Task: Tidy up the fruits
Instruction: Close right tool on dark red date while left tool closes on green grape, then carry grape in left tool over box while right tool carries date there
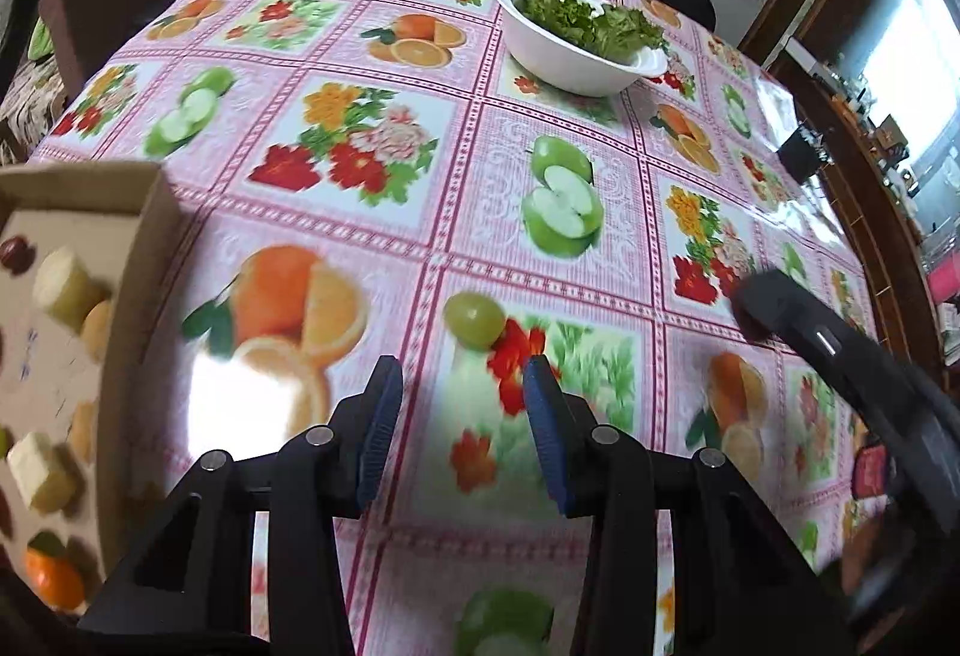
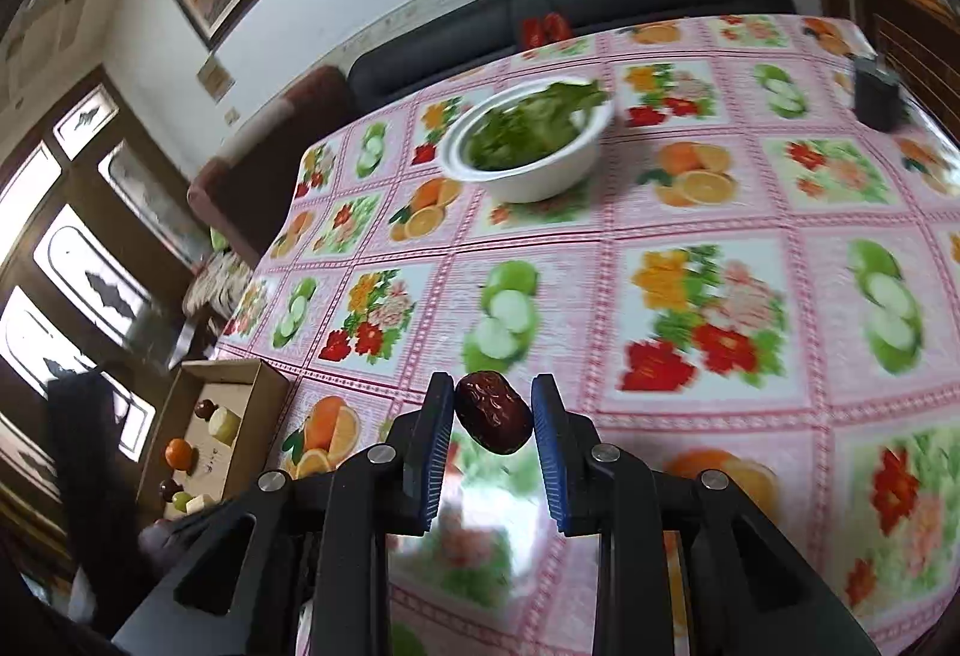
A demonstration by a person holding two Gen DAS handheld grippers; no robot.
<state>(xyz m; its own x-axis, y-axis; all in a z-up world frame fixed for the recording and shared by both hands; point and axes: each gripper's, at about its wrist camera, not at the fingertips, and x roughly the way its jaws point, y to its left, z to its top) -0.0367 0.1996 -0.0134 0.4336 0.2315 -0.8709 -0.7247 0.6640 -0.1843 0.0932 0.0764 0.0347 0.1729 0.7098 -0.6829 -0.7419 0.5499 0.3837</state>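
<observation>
Right wrist view shows your right tongs (image 2: 493, 416) clenched on a dark red date (image 2: 493, 412), which sits crosswise between the blue pads, lifted clear of the tabletop (image 2: 708, 236) with its pink fruit-and-flower cloth. Off to your lower left in that view lies the open cardboard box (image 2: 264, 386) at the tabletop's edge, and in it you can make out a tangerine (image 2: 178, 453), a pale chunk of fruit (image 2: 225, 425) and a few small dark and green pieces. Farther back stands the white bowl (image 2: 540, 176) filled with green leaves, and a small dark container (image 2: 877, 95) sits near the far right edge.

Left wrist view shows your left tongs (image 1: 462, 392) released, with the jaws standing apart and nothing between them, pointing down at the cloth. Just beyond the fingertips a green grape (image 1: 474, 321) rests on the tabletop, apart from both pads. The cardboard box is at the left border here, holding pale fruit chunks, a dark round piece and the tangerine near the bottom corner. The white bowl of leaves stands well apart at the far side, and the dark body of your other tool crosses the right edge, blurred
</observation>
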